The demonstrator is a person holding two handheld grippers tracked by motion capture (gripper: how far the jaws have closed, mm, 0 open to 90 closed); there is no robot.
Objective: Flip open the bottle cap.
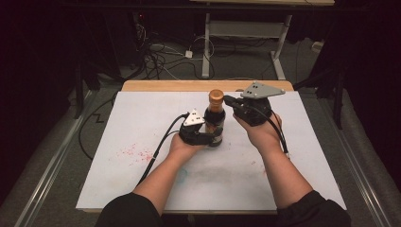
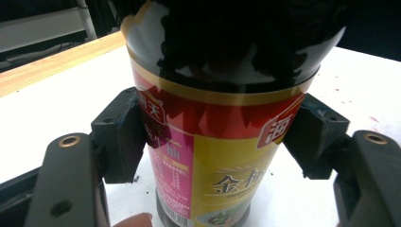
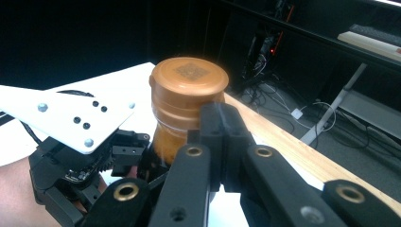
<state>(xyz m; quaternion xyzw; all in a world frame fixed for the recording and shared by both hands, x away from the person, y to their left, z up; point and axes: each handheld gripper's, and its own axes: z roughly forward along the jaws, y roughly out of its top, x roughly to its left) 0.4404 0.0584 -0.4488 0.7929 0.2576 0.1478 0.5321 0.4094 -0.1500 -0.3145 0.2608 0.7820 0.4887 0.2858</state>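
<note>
At the white-topped bench point(image 1: 142, 118) we stand a dark sauce bottle point(image 1: 215, 124) upright near the middle. Our left tool point(image 1: 208, 138) clamps its labelled body low down, pads pressed on either side. Our right tool point(image 1: 230, 100) sits at the neck with its jaws brought together and empty, just beside the orange cap point(image 3: 188, 80). The step in hand looks like opening the bottle: next, we judge, the right tool must spread, close round the cap and twist while the left braces.
</note>
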